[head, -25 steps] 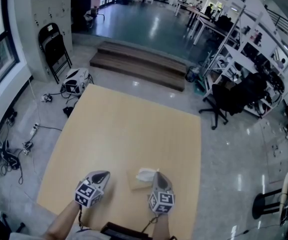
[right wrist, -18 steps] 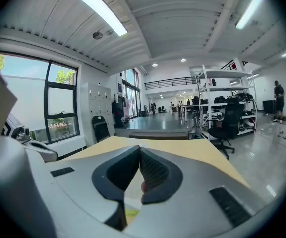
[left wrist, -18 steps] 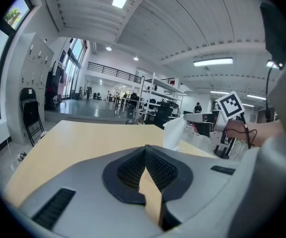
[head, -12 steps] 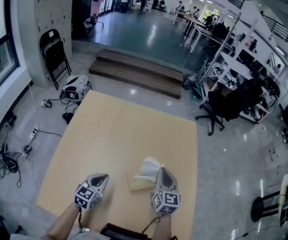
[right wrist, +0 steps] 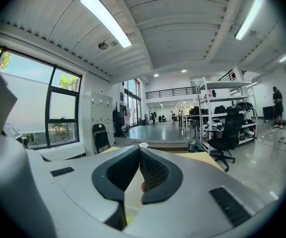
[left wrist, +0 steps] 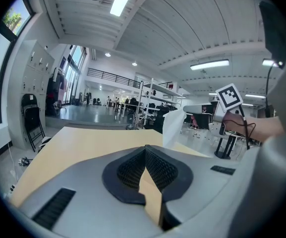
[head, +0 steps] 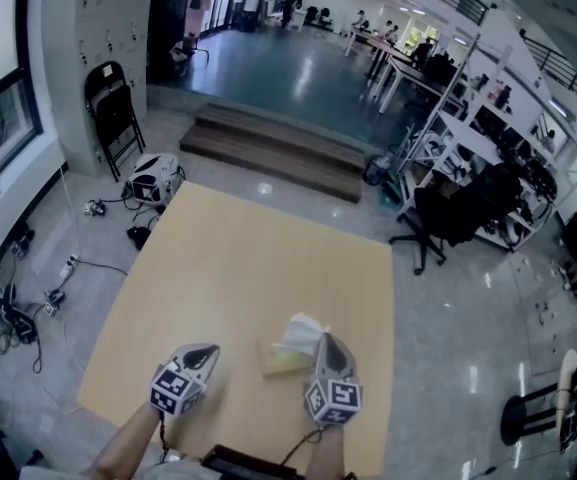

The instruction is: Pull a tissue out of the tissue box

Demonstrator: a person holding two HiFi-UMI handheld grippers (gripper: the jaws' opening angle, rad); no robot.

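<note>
Right gripper [head: 325, 339]: grey moulded shell, black ribbed pads [right wrist: 155, 171], jaws closed tight on white tissue [head: 301, 330]. Sliver of tissue pokes out above tips in right gripper view.
Left gripper [head: 208, 349]: same build, jaws shut tip to tip, nothing clamped. Tan surface visible through wedge-shaped gap behind tips.

Markings: black-and-white square patterns on marker cubes [head: 332, 400] at rear of both grippers.

Tissue box [head: 281, 362]: flat, tan, rectangular. Sits on table [head: 238, 268] near its 6 o'clock edge, between both grippers. Left gripper at its 9 o'clock and apart, right gripper at its 3 o'clock.
Tissue: thin, crumpled. Rises from box top toward 1 o'clock, up to right gripper tips.

View differences:
- Head view alone gives box, both grippers together and whole pale, smooth, wood-toned tabletop. Also gives black folding chair [head: 111, 108] at table's 10 o'clock, dark steps [head: 278, 143] at 12 o'clock and black office chair [head: 448, 213] at 2 o'clock.
- Left gripper view alone gives tissue side-on, as upright white sheet at 1 o'clock of own jaws. Beyond it, one marker face of right gripper, and right hand [left wrist: 261, 128] with black cable.
- Right gripper view alone gives large window [right wrist: 33, 103] at 9 o'clock, ceiling strip lights [right wrist: 105, 19] at 12 o'clock and metal shelving [right wrist: 217, 115] at 3 o'clock.
</note>
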